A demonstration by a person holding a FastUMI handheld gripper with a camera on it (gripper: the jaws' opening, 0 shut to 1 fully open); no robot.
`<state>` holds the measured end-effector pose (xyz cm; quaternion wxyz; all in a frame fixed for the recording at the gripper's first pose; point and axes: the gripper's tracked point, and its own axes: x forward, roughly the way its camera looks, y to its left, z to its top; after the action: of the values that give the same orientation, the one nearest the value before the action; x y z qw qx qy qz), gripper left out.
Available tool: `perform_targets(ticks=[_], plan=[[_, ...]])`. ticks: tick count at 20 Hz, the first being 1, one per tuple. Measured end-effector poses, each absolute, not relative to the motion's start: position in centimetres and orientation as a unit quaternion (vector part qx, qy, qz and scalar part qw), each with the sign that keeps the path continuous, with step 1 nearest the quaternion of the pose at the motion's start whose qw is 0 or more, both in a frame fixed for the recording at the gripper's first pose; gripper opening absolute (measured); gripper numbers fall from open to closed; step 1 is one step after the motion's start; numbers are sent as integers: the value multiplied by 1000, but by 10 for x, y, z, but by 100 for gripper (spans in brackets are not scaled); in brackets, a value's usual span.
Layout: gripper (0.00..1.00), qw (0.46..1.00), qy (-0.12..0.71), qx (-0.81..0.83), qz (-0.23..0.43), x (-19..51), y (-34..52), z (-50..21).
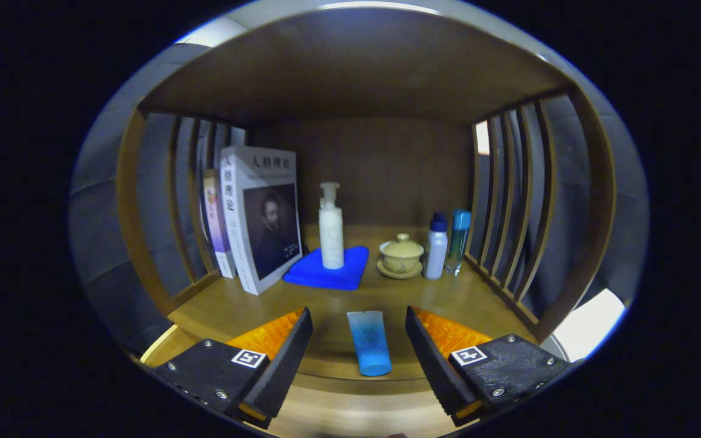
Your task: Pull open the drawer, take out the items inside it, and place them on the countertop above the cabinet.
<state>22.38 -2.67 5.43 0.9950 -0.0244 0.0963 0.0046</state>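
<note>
While the gripper [358, 331] stands open, a blue tube [369, 342] lies untouched between its fingers on the countertop [448, 298]; the standing book [262, 216] bears Chinese characters.

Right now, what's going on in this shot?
The hand-held gripper is open, and a blue tube lies flat on the countertop between its fingers, neither pressing on it. Further back stand two books, a white pump bottle on a blue cloth, a lidded cup and two small bottles.
</note>
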Motion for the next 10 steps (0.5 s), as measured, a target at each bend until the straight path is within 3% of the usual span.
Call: perform_targets(ticks=[10], plan=[[95,999,5,-32,8,111,8,47]])
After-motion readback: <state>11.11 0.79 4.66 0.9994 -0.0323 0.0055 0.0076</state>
